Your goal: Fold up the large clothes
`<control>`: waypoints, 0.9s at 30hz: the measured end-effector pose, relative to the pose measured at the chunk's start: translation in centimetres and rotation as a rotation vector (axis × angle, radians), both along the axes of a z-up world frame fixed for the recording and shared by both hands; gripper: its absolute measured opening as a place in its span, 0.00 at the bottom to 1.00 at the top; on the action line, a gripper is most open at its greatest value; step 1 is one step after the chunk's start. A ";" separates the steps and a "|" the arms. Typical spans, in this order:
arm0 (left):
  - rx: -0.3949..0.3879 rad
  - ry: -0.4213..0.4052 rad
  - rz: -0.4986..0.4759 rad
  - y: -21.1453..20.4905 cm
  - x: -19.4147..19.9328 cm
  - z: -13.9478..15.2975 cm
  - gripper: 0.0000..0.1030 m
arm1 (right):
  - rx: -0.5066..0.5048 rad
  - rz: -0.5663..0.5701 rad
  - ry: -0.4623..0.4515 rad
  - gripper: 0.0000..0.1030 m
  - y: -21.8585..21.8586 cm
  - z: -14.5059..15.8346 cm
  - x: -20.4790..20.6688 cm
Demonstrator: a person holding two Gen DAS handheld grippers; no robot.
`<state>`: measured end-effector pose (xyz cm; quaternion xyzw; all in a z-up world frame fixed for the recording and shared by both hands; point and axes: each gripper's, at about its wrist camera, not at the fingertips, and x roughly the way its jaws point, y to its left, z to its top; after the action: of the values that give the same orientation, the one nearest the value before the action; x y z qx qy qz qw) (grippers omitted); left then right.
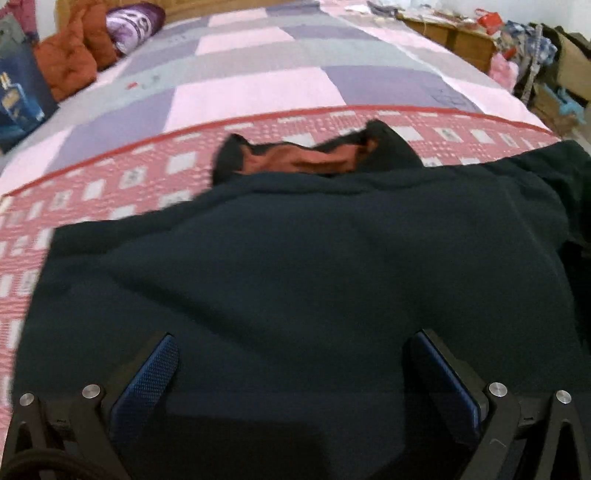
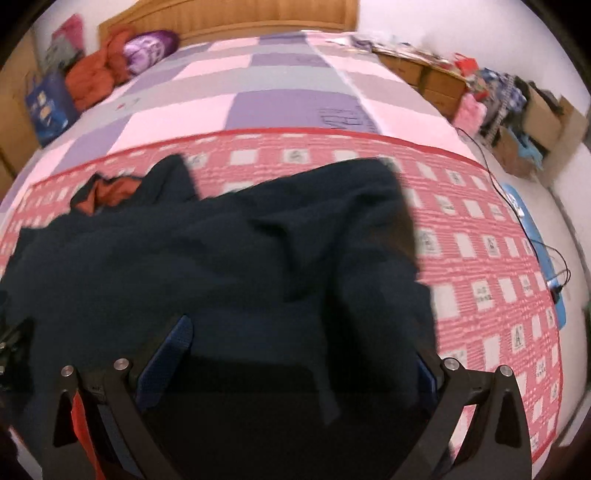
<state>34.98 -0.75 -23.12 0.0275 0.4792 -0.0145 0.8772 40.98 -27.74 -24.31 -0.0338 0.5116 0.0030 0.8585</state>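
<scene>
Blue-padded left tongs (image 1: 291, 369) and right tongs (image 2: 291, 354), each with jaws spread wide and nothing clamped between the pads; dark fabric fills the gap between the fingers in both wrist views, but whether the pads press on it or hang just above it cannot be told. Dark navy garment (image 1: 295, 258), the thing to be folded, spread across the foot of the bed on the red-and-white patterned blanket (image 1: 110, 184), collar end away from the cameras so that its orange lining (image 1: 306, 158) shows at the neck opening. Placement on the broad flat bed presumably gives room for a large piece to be laid out and creased evenly. In the right wrist view one flap or sleeve (image 2: 354, 229) lies doubled over the body with ridged wrinkles, which suggests a fold only partly made or not yet smoothed. Both tongs sit over the near hem, side by side, a likely position for taking the lower edge at two points and carrying it toward the collar. Beyond the blanket, a pink, grey and purple checked quilt (image 1: 258, 85); an orange bundle (image 1: 74, 59) and a purple cushion (image 1: 133, 22) rest near the headboard, well apart from the work. Motion blur softens both views
</scene>
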 end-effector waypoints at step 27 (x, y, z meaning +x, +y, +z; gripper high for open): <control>0.023 0.053 0.091 2.6 4.6 -1.9 1.00 | -0.010 0.305 -0.023 1.00 5.9 -1.8 1.9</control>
<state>39.59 1.88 -25.01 0.0153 0.5032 0.0304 0.8635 42.86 -21.85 -26.12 -0.1158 0.4905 0.1306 0.8538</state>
